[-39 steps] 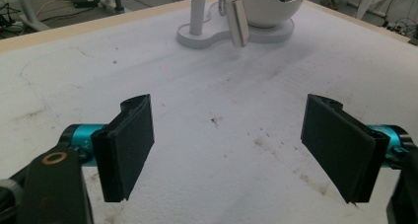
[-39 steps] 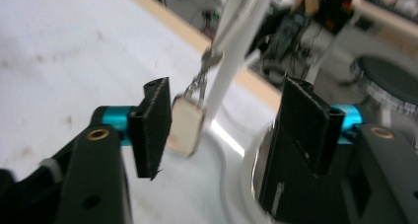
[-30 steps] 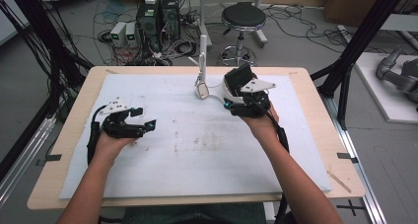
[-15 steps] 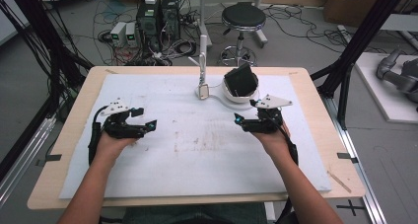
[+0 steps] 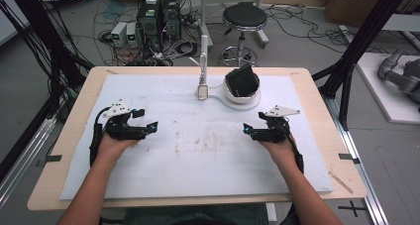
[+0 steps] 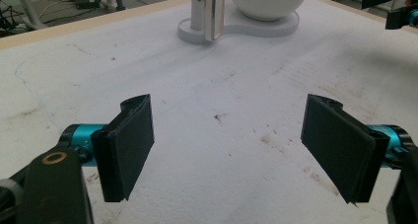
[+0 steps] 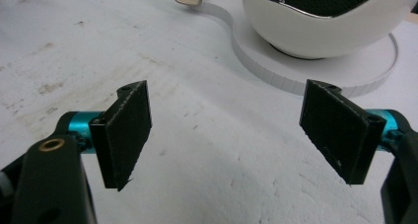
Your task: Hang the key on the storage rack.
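A white bowl (image 5: 241, 92) on a flat white base (image 5: 218, 98) stands at the back middle of the white mat (image 5: 198, 155). A black object (image 5: 242, 80) sits in the bowl. A white post (image 5: 203, 56) rises from the base, with a small white head (image 5: 202, 91) hanging low on it. My left gripper (image 5: 147, 120) rests open on the mat at the left, nothing between its pads (image 6: 130, 145). My right gripper (image 5: 253, 122) rests open on the mat, in front of the bowl (image 7: 325, 31) and apart from it, its pads (image 7: 125, 132) empty.
The wooden table edge (image 5: 317, 91) frames the mat. Behind the table are a black stool (image 5: 243, 17), computer boxes (image 5: 158, 12) and cables on the floor. Black frame struts (image 5: 356, 46) stand at the right. My right gripper (image 6: 394, 7) appears at the left gripper view's top right.
My right gripper has drawn back from the bowl toward the person and to the right, leaving the black object in the bowl. The left gripper has stayed put.
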